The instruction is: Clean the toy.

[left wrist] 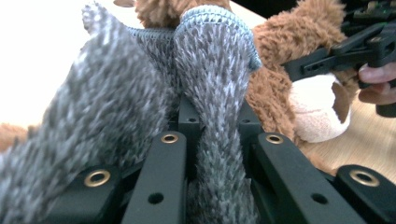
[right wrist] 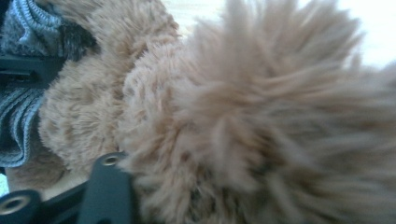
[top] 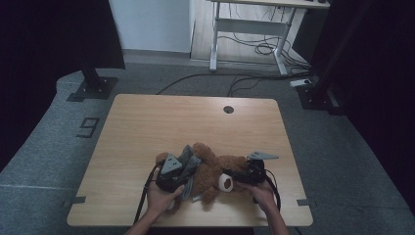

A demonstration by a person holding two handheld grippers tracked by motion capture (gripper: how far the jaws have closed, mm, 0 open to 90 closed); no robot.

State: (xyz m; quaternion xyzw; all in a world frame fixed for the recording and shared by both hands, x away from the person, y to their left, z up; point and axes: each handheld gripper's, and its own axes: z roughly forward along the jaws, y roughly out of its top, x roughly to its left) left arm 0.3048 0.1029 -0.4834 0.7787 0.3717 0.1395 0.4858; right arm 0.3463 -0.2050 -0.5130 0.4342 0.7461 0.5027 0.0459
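left gripper (left wrist: 212, 154) clamps the grey knit (left wrist: 219, 84) on the teddy (top: 215, 169); right gripper (top: 244, 175) has its jaws in the teddy's fur, grip unclear.

I've got a light wooden table (top: 147, 122), rectangular with rounded corners, set on grey carpeted floor (top: 342, 161). There's a round cable grommet hole (top: 228, 109) near its far edge, centre-right. The only thing lying on it is a brown plush teddy bear (top: 215, 171) near the front edge, slightly right of centre (cream muzzle towards the right). A grey knitted garment (top: 188, 164) is on the bear's left part.
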